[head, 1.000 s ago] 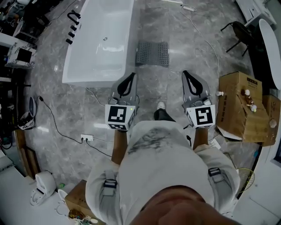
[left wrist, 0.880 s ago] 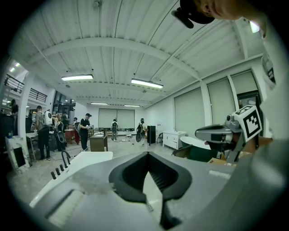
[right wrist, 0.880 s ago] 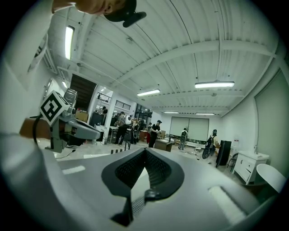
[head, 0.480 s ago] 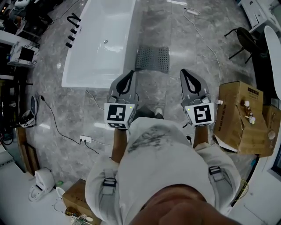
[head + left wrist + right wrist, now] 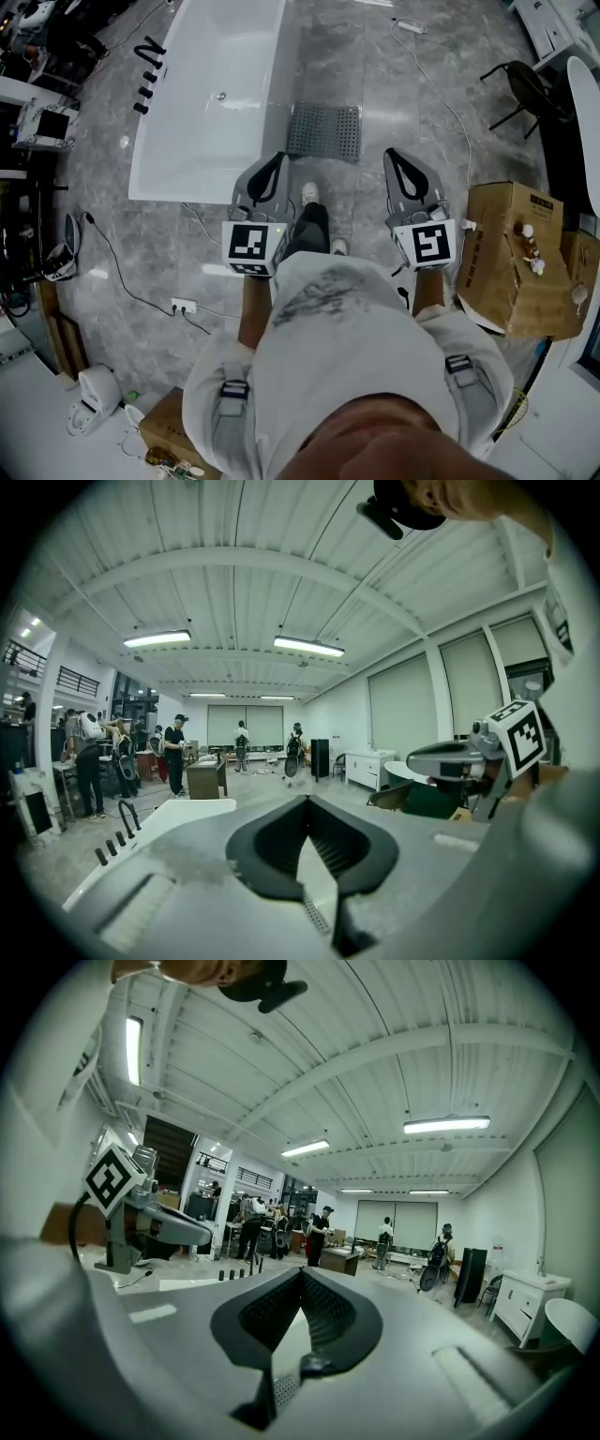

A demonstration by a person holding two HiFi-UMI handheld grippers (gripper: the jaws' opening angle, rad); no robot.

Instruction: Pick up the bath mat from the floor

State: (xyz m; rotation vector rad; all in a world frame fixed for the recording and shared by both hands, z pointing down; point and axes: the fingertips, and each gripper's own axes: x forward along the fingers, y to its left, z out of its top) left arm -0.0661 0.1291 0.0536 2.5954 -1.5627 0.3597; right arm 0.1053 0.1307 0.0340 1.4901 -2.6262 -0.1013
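Observation:
The bath mat (image 5: 323, 131), grey and perforated, lies flat on the marble floor beside the bathtub's end. Both grippers are held out level above the floor, short of the mat. My left gripper (image 5: 278, 161) is shut and empty, its tip just below the mat's near left corner in the head view. My right gripper (image 5: 394, 155) is shut and empty too, to the right of the mat. In the left gripper view the shut gripper (image 5: 305, 803) points across the room, and so does the shut gripper (image 5: 300, 1274) in the right gripper view. Neither gripper view shows the mat.
A white bathtub (image 5: 178, 169) with black taps stands left of the mat. Cardboard boxes (image 5: 511, 253) sit at the right, a black chair (image 5: 525, 84) beyond them. Cables (image 5: 441, 94) run over the floor. The person's shoe (image 5: 309, 194) is between the grippers. Several people stand far off.
The person has walked toward the mat: mat and tub have slid nearer the grippers in the head view. A foot has stepped forward between the grippers. Both grippers stay shut.

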